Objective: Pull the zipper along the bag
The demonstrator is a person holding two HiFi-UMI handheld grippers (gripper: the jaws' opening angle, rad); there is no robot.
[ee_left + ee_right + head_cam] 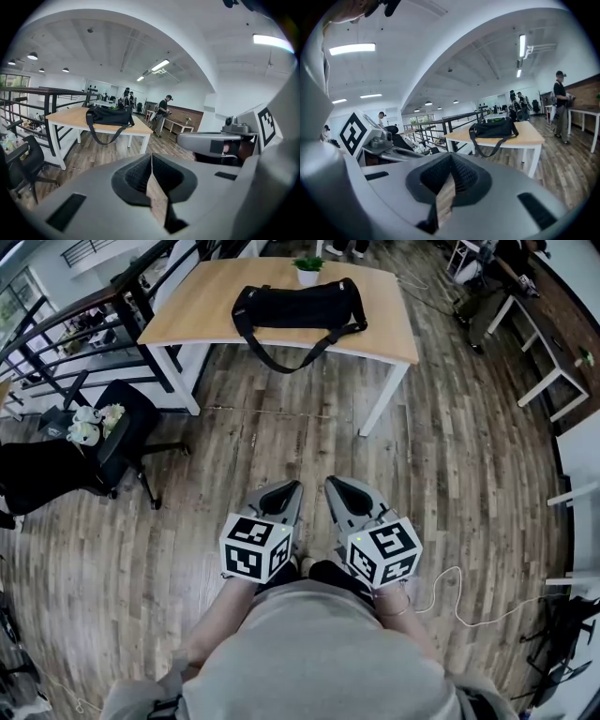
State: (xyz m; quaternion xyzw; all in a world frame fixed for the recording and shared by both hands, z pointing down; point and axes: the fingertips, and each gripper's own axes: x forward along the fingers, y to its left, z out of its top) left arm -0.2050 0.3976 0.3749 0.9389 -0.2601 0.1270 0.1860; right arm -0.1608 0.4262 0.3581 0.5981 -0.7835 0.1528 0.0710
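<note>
Head view: black bag (298, 307) lies on wooden table (187, 320), contents unseen.

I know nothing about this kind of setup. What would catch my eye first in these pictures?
Closest to the camera, the left gripper and the right gripper sit side by side in front of the person. Both are grey, carry black-and-white marker cubes, and are shut and empty. Across the wooden floor, a black bag lies on a light wooden table, its strap hanging over the near edge and a small potted plant just behind it.
</note>
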